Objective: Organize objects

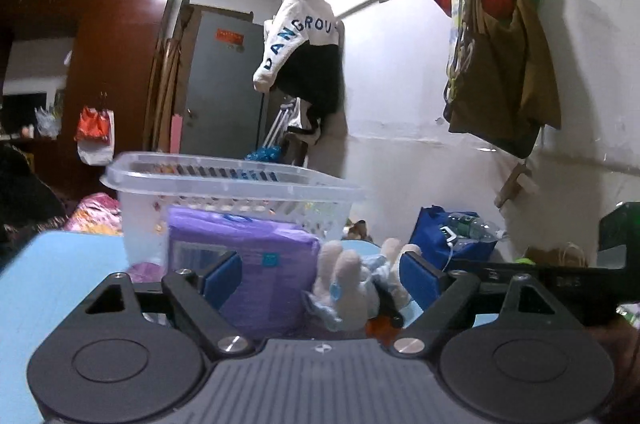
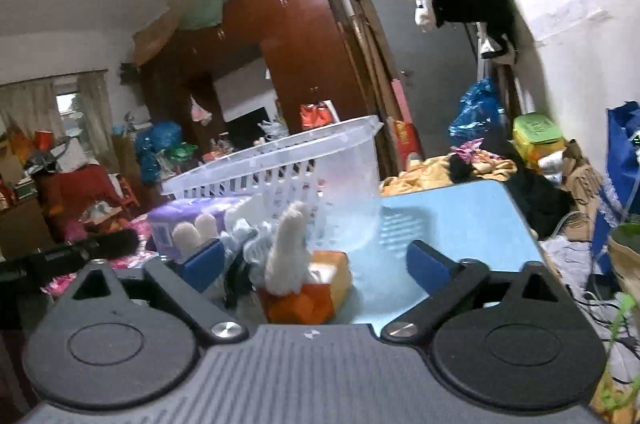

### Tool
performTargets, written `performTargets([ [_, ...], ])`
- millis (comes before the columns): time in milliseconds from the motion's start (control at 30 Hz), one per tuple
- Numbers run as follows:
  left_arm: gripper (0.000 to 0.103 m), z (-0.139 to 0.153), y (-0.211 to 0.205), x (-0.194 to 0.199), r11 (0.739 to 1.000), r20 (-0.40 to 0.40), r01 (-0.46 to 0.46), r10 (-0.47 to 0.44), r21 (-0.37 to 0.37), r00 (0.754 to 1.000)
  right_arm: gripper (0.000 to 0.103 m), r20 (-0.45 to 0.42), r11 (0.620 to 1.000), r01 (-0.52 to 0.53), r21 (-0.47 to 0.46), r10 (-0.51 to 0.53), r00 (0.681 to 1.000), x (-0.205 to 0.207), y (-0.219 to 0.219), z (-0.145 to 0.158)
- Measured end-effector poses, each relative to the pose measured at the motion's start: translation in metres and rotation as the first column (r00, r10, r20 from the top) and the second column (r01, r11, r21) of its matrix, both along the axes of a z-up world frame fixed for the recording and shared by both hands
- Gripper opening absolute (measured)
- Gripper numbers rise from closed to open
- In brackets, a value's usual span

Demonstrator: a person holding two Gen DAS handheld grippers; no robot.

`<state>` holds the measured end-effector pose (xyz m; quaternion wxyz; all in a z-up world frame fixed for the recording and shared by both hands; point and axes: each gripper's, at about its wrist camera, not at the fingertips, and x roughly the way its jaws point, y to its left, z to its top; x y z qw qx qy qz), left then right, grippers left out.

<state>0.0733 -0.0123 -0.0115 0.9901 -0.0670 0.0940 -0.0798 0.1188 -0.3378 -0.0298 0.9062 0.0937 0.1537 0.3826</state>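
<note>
A clear slotted plastic basket (image 1: pixel 224 184) stands on the light blue table (image 1: pixel 52 264). In front of it lie a purple soft pack (image 1: pixel 248 264) and a white and pale blue plush toy (image 1: pixel 348 288). My left gripper (image 1: pixel 320 276) is open, its fingers on either side of the pack and the toy. In the right wrist view the basket (image 2: pixel 280 164), the purple pack (image 2: pixel 192 216), the plush toy (image 2: pixel 288 256) and an orange packet (image 2: pixel 316 288) under the toy lie ahead. My right gripper (image 2: pixel 316 260) is open around the toy and packet.
A blue bag (image 1: pixel 444 236) with bottles sits beyond the table's right edge. Clothes and bags hang on the white wall (image 1: pixel 400 84). A brown wardrobe (image 2: pixel 288 56) and piles of clutter fill the room behind. Bare table (image 2: pixel 460 216) lies right of the basket.
</note>
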Motion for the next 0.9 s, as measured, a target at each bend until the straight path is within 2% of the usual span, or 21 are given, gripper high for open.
performTargets([
  [67,0.083,-0.006,-0.006,0.002,1.000,-0.009,0.014,-0.014,0.001,1.000,0.076,-0.005,1.000,-0.001,-0.017,0.001,1.000,0.006,0.007,-0.003],
  [133,0.078,-0.010,-0.012,0.005,1.000,-0.011,-0.001,0.002,0.026,1.000,0.057,-0.013,1.000,-0.002,-0.020,0.002,1.000,0.007,0.010,-0.005],
  [300,0.054,-0.017,-0.016,0.017,1.000,-0.047,0.004,-0.003,0.013,0.999,0.040,-0.009,1.000,0.009,-0.013,-0.009,1.000,0.008,0.012,-0.006],
  [467,0.045,-0.021,-0.025,0.023,0.999,-0.056,0.005,-0.002,0.039,0.998,0.036,0.005,0.999,0.004,-0.038,-0.004,1.000,0.005,0.016,-0.006],
  [600,0.029,-0.021,-0.028,0.024,0.999,-0.055,0.000,0.002,0.045,0.998,0.021,0.025,0.999,0.002,-0.051,-0.001,1.000,0.004,0.020,-0.006],
  [700,0.023,-0.022,-0.029,0.023,0.998,-0.050,-0.004,0.007,0.059,0.999,0.017,0.052,0.997,0.011,-0.073,-0.007,0.999,-0.001,0.023,-0.005],
  [900,0.020,-0.020,-0.037,0.014,0.995,-0.015,-0.002,0.003,0.099,1.000,0.015,0.118,0.996,0.034,-0.083,-0.024,0.993,-0.013,0.023,0.002],
])
